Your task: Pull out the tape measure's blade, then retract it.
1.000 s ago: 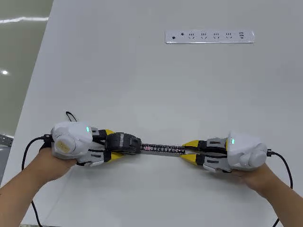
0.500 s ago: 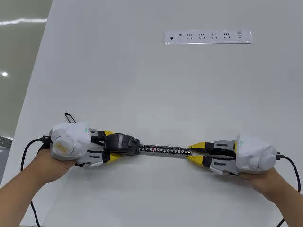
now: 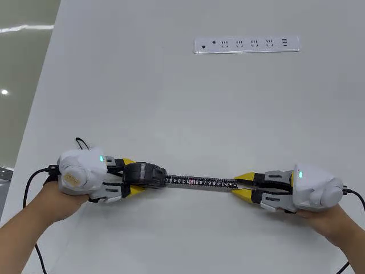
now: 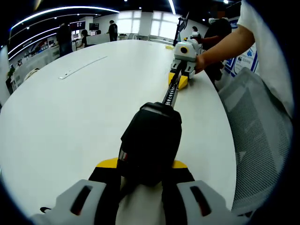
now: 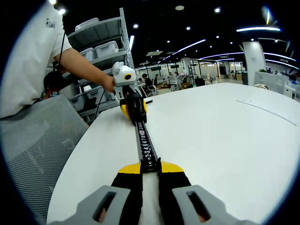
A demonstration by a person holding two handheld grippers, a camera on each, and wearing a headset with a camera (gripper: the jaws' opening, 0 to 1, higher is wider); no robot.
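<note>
The left gripper point(image 3: 132, 175) clamps the case point(image 3: 146, 173); from it the blade point(image 3: 199, 182) runs straight to the right gripper point(image 3: 243, 185), which pinches its tip.

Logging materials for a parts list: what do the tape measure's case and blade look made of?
Case: seemingly black plastic or rubber, matte with a faint sheen. Blade: thin dark strip with printed pale numerals, probably coated metal, though that stays open.

Bare table point(image 3: 171, 103) runs wide beyond the stretched blade point(image 3: 199, 182) — only a power strip point(image 3: 246, 44) lies far back.
</note>
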